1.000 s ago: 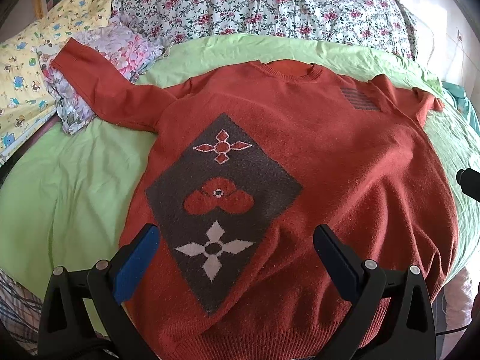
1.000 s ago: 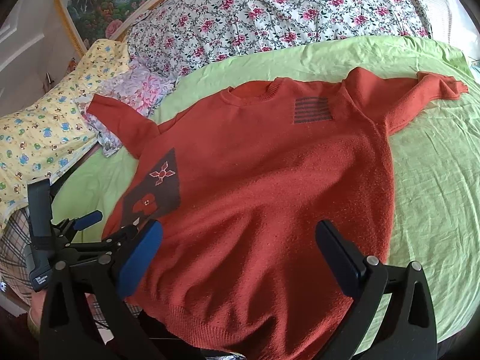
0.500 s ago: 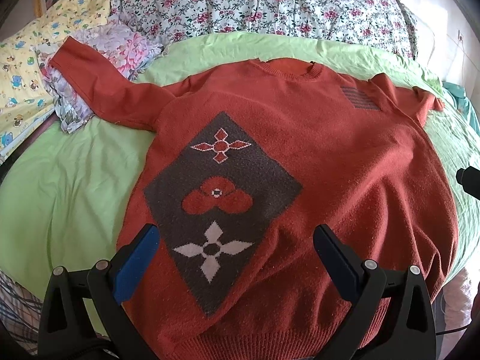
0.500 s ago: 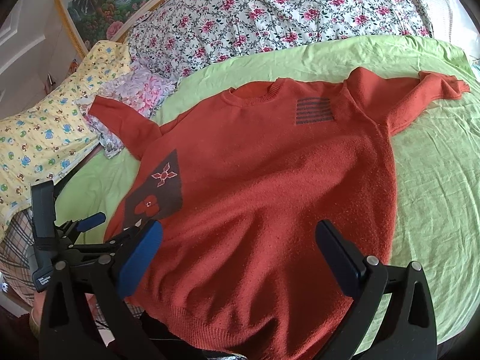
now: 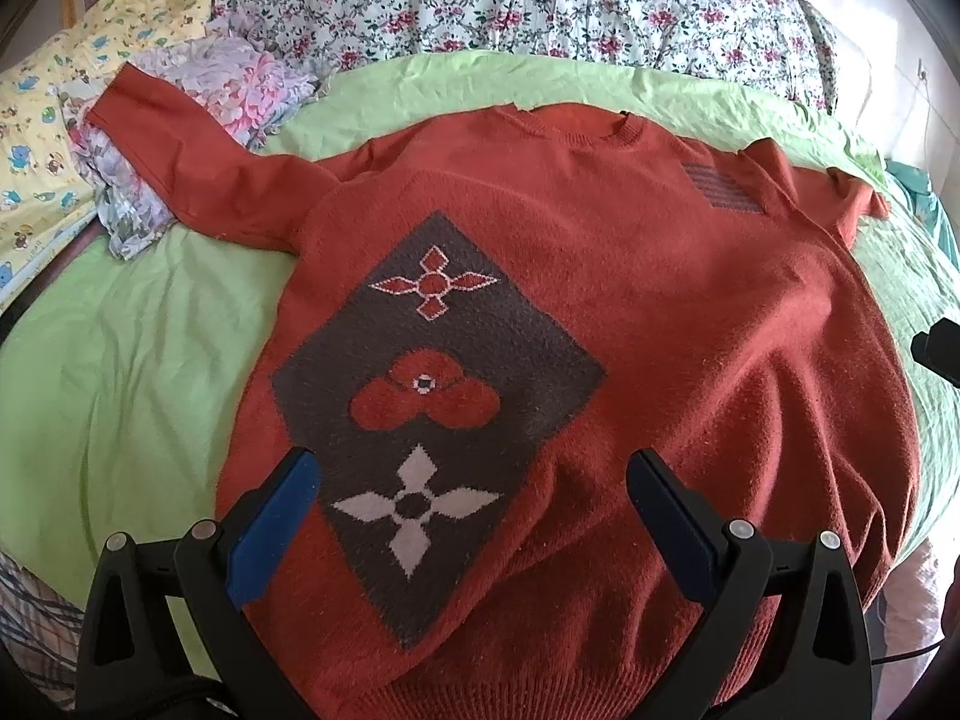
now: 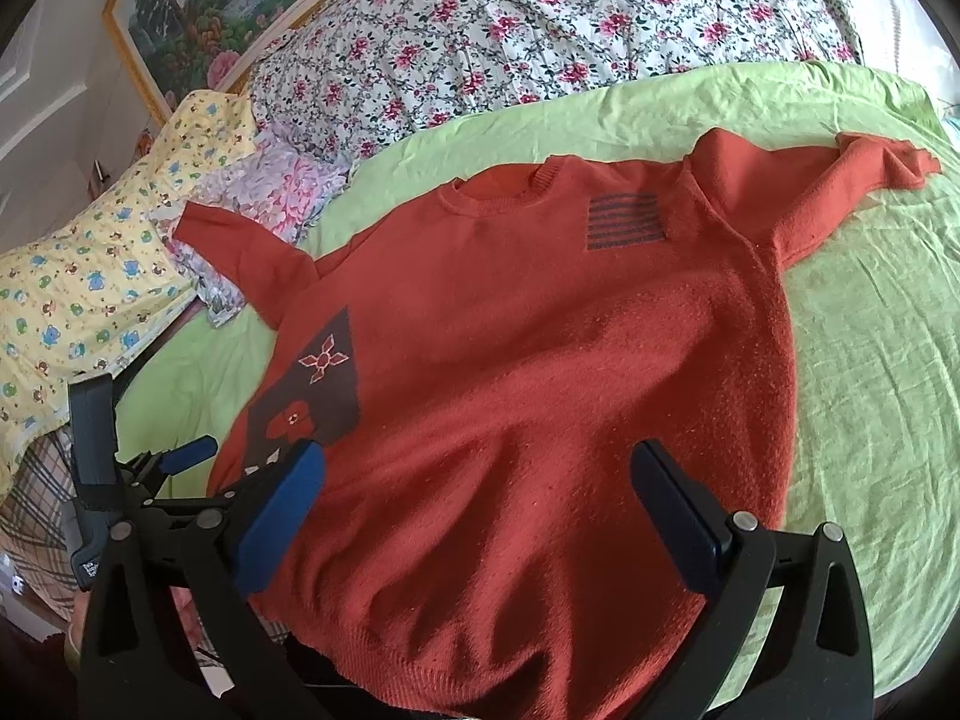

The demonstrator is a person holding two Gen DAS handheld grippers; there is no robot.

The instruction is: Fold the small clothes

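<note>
A rust-red sweater (image 5: 690, 324) lies spread flat, front up, on a green bedsheet (image 5: 132, 372). It has a brown diamond panel with flower motifs (image 5: 432, 384) and a striped chest patch (image 6: 624, 221). Its sleeves stretch out to the left (image 5: 180, 144) and right (image 6: 840, 186). My left gripper (image 5: 474, 480) is open and empty above the lower hem, over the diamond. My right gripper (image 6: 477, 474) is open and empty above the hem's right half. The left gripper also shows in the right wrist view (image 6: 180, 456).
A floral quilt (image 6: 540, 36) lies at the bed's head. A yellow cartoon-print pillow (image 6: 78, 294) and a pink flowered cloth bundle (image 5: 240, 90) sit at the left, under the left sleeve's end. A framed painting (image 6: 198, 18) hangs behind.
Both grippers have shifted slightly; the sweater looks a touch lower and nearer in the views. The sweater itself has not moved.
</note>
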